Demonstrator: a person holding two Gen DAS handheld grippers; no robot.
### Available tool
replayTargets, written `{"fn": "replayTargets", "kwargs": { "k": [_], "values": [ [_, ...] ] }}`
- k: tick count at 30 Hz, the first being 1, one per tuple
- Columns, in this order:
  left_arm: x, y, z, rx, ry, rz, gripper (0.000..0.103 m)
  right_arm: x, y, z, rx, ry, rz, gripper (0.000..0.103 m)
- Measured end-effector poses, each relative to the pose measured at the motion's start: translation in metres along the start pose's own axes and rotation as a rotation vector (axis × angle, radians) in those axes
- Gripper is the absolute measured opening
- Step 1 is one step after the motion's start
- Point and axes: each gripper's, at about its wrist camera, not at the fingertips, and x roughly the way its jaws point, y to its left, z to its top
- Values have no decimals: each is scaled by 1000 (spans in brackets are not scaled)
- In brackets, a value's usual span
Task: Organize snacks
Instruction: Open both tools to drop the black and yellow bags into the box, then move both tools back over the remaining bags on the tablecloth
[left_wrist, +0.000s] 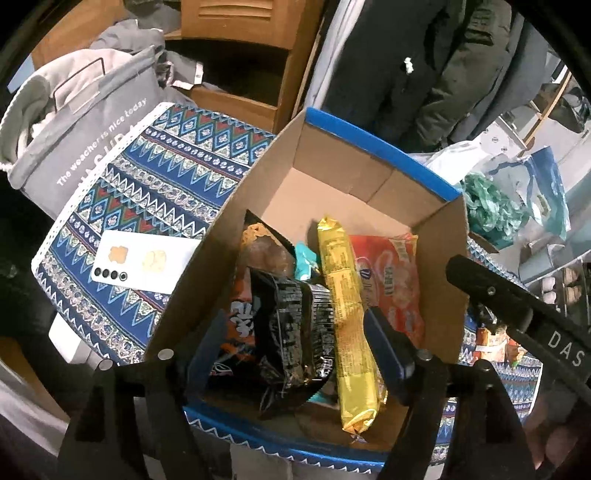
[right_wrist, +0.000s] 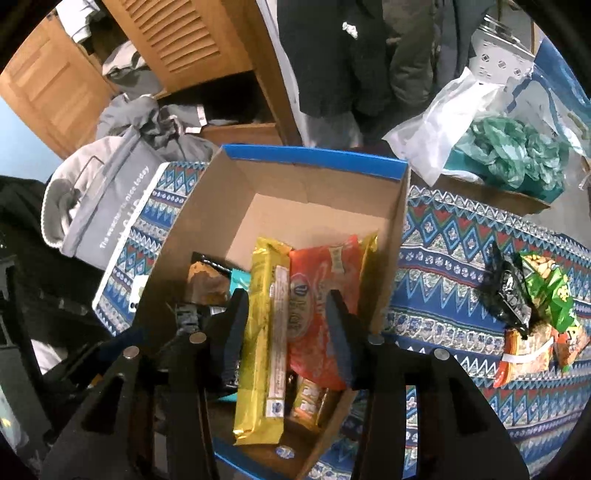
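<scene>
With both tongs, left (left_wrist: 295, 350) and right (right_wrist: 288, 328), spread over the cardboard box (right_wrist: 314, 162), the right should swing toward three o'clock for the green snack bag (right_wrist: 550, 291).

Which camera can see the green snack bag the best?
The right wrist view. The green snack bag lies in full sight on the patterned tablecloth, right of the cardboard box. In the left wrist view, it cannot be made out.
</scene>
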Motion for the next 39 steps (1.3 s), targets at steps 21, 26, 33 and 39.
{"fn": "replayTargets", "kwargs": {
  "k": [21,26,33,39],
  "values": [
    [-8,-42,-13,74,24,-95,77,-26,-35,-17,-31,-20,-70,52],
    [-9,-59,-20,107,35,-113,77,-34,-52,-25,-21,-24,-85,54],
    [-9,-86,-34,160,57,-126,77,-49,-79,-39,0,-30,-110,55],
    [-9,-112,-45,217,59,-124,77,-62,-109,-53,29,-39,-130,60]
  ]
}}
